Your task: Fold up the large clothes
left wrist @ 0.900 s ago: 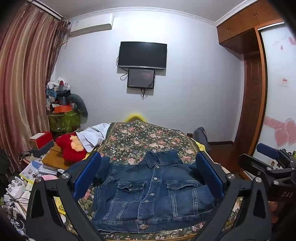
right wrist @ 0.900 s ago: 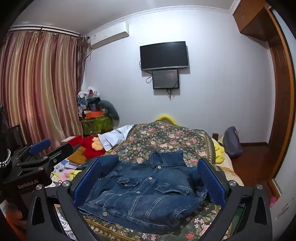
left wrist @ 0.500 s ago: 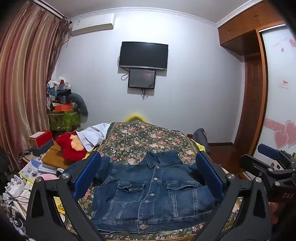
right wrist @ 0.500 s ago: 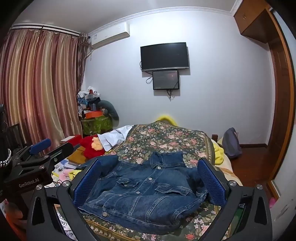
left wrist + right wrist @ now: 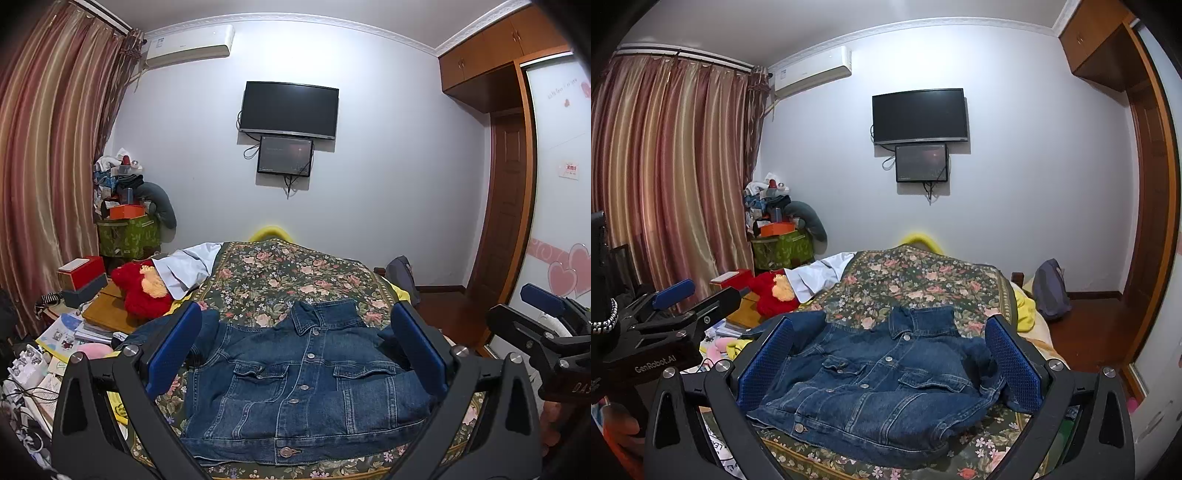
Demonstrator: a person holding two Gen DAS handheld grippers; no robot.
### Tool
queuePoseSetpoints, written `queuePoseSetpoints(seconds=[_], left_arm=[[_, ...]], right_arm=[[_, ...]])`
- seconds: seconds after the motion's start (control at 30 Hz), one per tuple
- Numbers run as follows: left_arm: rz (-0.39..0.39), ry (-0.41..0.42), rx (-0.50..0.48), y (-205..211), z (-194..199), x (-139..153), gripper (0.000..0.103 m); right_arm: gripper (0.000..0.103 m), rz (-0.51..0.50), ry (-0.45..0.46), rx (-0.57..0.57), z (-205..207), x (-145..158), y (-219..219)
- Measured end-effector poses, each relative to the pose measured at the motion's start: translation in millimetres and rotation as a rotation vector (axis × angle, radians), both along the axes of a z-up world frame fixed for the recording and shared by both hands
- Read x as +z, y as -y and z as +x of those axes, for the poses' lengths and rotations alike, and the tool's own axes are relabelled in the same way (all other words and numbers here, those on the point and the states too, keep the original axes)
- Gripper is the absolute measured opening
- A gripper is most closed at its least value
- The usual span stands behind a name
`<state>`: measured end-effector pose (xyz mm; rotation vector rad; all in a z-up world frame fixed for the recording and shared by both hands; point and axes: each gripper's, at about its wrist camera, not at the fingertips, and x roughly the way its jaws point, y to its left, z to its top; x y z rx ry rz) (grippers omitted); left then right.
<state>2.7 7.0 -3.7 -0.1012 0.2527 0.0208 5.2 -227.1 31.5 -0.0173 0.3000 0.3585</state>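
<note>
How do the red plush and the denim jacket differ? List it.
The jacket is blue denim; the plush is red and fuzzy. The jacket lies spread flat, buttoned, on the floral bedspread; the plush sits bunched beside the bed. The jacket looks larger. Both are soft fabric.

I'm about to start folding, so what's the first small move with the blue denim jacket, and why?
Probably lower the left gripper toward the sleeve on its side. The buttoned blue denim jacket lies flat, front up, on the floral bedspread, and both the left and the right gripper are open, holding nothing.

Black left gripper frame, blue ribbed pads, silver screws, seemingly "GenRobot.AI" lettering.
</note>
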Motion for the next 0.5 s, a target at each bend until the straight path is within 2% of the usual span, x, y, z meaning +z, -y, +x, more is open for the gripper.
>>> queuePoseSetpoints(seconds=[0.5], left_arm=[[0.01,0.013,0.003,1.0,-2.1,1.6,0.103]], right_arm=[[0.103,0.001,0.011,0.003,-2.2,5.0,0.5]])
